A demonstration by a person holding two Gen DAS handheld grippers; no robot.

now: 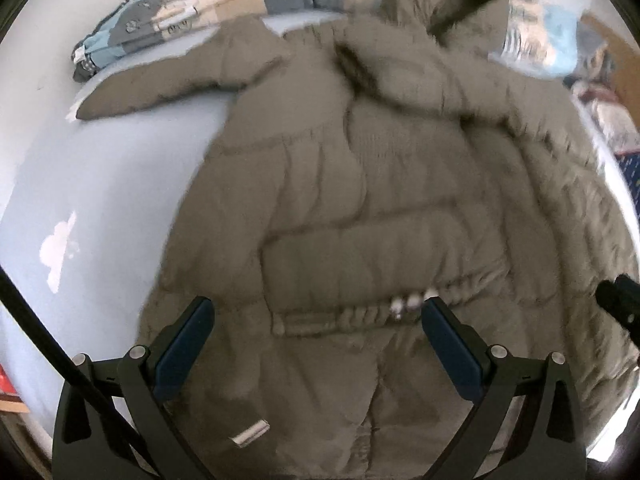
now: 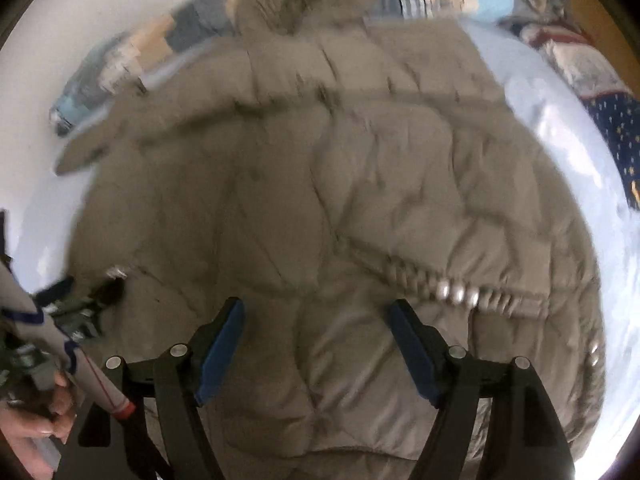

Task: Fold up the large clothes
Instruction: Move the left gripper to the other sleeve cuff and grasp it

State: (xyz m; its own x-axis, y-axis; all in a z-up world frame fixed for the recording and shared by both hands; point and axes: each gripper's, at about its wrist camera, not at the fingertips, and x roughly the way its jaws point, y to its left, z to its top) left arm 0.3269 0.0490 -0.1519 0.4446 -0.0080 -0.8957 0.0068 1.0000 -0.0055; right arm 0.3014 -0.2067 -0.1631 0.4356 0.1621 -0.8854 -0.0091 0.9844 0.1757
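Observation:
A large khaki puffer jacket (image 1: pixel 360 208) with a fur-trimmed hood (image 1: pixel 460 4) lies spread on a pale blue bed sheet (image 1: pixel 100 200). One sleeve (image 1: pixel 160 92) stretches out to the left. The jacket also fills the right wrist view (image 2: pixel 340 200). My left gripper (image 1: pixel 316 312) is open and empty, hovering above the jacket's lower body near a gathered waistband (image 1: pixel 360 314). My right gripper (image 2: pixel 316 312) is open and empty above the quilted lower part, left of a zip or snap line (image 2: pixel 460 292). The other gripper shows at the left edge of the right wrist view (image 2: pixel 72 304).
Folded clothes and patterned bedding (image 1: pixel 180 28) lie along the far edge by the white wall. More bedding and a dark blue starred fabric (image 2: pixel 616 132) lie at the right. A wooden headboard (image 1: pixel 624 60) stands at far right.

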